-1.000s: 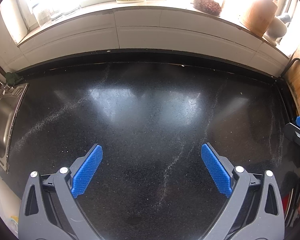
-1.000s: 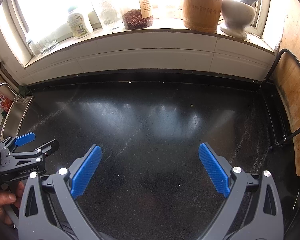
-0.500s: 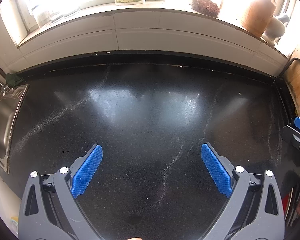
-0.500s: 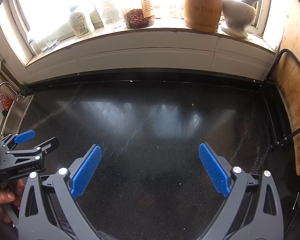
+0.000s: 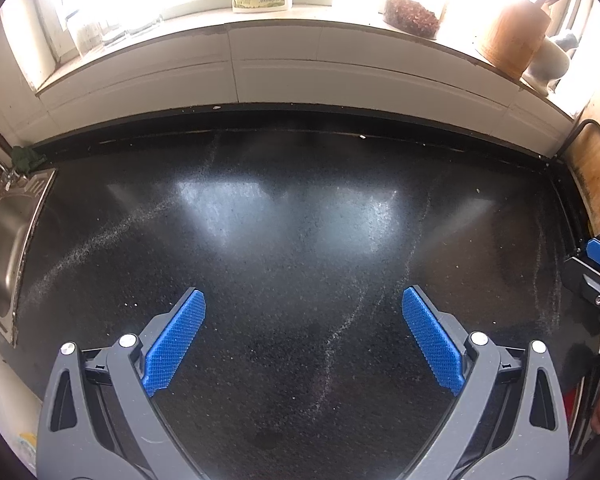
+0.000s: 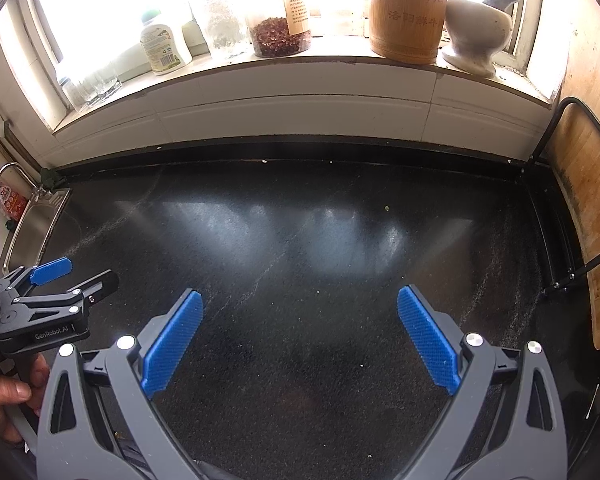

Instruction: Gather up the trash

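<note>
The left gripper (image 5: pixel 303 338) and right gripper (image 6: pixel 299 334) both hover over the black table (image 5: pixel 300 220), jaws spread wide with nothing between them. Only pale streaks and tiny crumbs (image 6: pixel 387 208) lie on the table ahead of the jaws; no larger trash shows. Left of the left jaws sits a steel sink (image 5: pixel 4 240). Far beyond the jaws, a windowsill (image 6: pixel 300 62) holds a bottle (image 6: pixel 164 46), a jar (image 6: pixel 278 34), a wooden container (image 6: pixel 408 12) and a mortar (image 6: pixel 476 30).

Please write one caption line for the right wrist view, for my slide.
Open right gripper above a bare black countertop; jars and a wooden container line the windowsill.
</note>
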Available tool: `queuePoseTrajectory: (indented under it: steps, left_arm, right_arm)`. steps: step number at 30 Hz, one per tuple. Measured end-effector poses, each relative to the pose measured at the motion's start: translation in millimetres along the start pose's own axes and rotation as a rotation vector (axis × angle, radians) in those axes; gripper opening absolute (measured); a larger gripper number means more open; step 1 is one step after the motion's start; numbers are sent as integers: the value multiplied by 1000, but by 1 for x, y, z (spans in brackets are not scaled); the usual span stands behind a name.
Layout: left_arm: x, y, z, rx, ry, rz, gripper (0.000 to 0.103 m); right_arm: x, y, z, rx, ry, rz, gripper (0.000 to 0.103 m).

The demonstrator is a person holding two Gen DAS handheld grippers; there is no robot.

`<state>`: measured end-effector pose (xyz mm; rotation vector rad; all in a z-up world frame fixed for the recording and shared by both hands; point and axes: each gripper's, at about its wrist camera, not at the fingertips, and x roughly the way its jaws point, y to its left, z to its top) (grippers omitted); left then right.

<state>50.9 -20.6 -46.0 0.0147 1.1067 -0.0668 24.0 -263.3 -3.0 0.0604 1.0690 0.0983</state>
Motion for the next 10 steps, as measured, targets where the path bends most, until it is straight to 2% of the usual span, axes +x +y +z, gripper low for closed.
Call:
queuePoseTrajectory:
  steps: [10]
  left_arm:
    - [15,9,0,5,-5,-5,96]
  right_arm:
    - [15,-13,-2,9,-12,8,95]
